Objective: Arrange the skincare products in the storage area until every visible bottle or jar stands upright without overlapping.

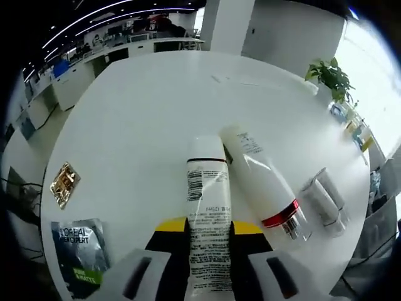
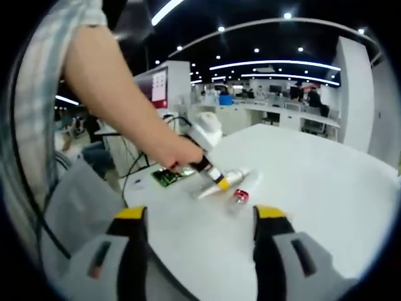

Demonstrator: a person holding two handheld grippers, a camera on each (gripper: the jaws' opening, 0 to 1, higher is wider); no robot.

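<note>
A white tube with black print [image 1: 208, 226] lies along the table, and my left gripper [image 1: 209, 233] is shut on its lower part, yellow-tipped jaws pressed to both sides. Right beside it lies a fatter white tube with a red and silver cap [image 1: 264, 187], touching it near the far end. A grey tube [image 1: 322, 198] lies further right. In the right gripper view a person's hand holds the left gripper [image 2: 212, 173] on the white tube [image 2: 233, 179], next to the red cap [image 2: 240, 196]. My right gripper [image 2: 200, 216] is open above the table with nothing between its jaws.
A gold sachet [image 1: 64, 184] and a dark L'Oreal sachet [image 1: 78, 251] lie at the left of the round white table [image 1: 144, 119]. A potted plant [image 1: 329, 76] and small bottles [image 1: 351, 125] stand at the far right edge. A green sachet [image 2: 166, 177] lies near the hand.
</note>
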